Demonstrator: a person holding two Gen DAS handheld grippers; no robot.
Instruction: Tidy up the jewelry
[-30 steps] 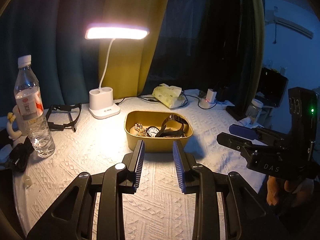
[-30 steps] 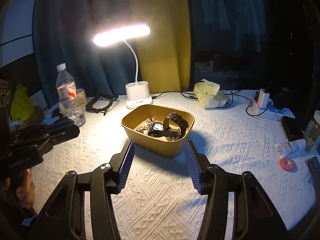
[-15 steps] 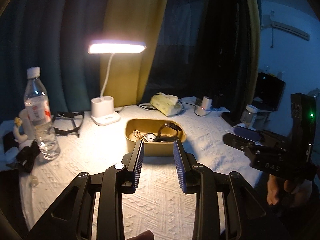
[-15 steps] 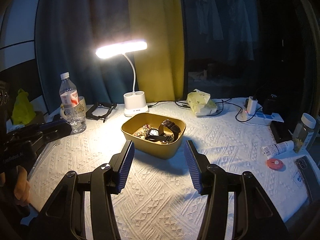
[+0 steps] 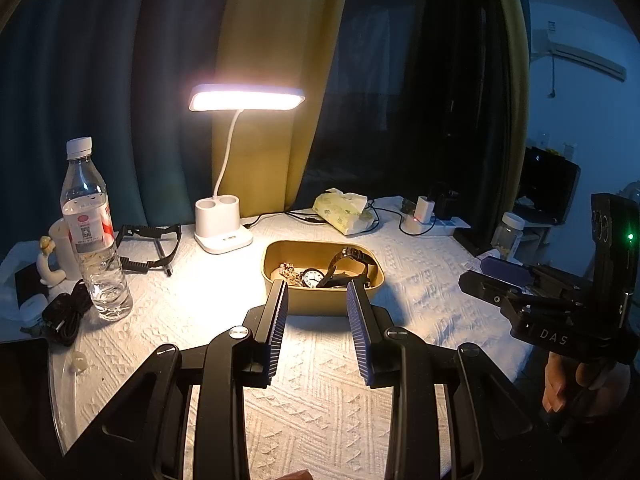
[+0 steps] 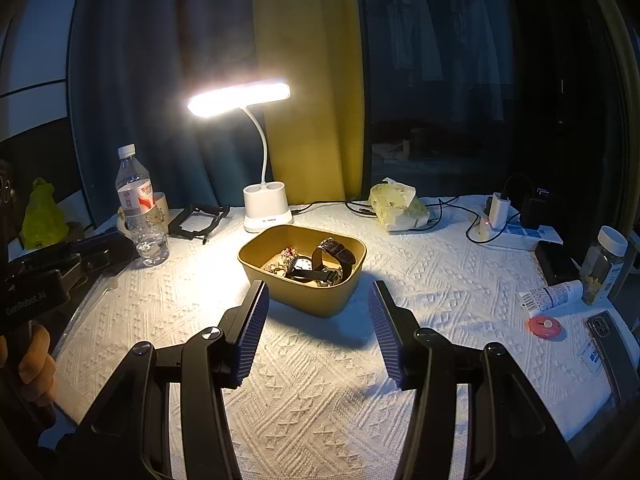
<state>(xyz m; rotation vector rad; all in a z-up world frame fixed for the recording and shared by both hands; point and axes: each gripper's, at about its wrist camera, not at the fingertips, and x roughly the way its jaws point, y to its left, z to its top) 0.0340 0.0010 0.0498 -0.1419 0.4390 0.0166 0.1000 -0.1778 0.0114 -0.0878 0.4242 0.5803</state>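
A yellow oval tray (image 5: 280, 298) (image 6: 312, 300) stands mid-table on the white cloth. In it lie a round-faced watch (image 5: 313, 278) (image 6: 304, 265), a dark-strap watch (image 5: 352, 256) (image 6: 338, 250) and a small heap of gold jewelry (image 5: 289, 271) (image 6: 286, 254). My left gripper (image 5: 318, 292) is open and empty, just in front of the tray. My right gripper (image 6: 316, 292) is open and empty, held back from the tray's near side. The right gripper also shows at the right in the left wrist view (image 5: 506, 276).
A lit white desk lamp (image 5: 222, 224) (image 6: 266, 210) stands behind the tray. A water bottle (image 5: 92, 236) (image 6: 140, 212) and black glasses (image 5: 150, 246) are at left. A tissue pack (image 6: 398, 206), chargers and cables lie at the back. A jar (image 6: 604, 264), tube, pink disc (image 6: 545, 326) and phone are at right.
Both grippers have drawn back and risen from the tray, so more of the table shows. Both stay open and empty. The tray's contents have not moved.
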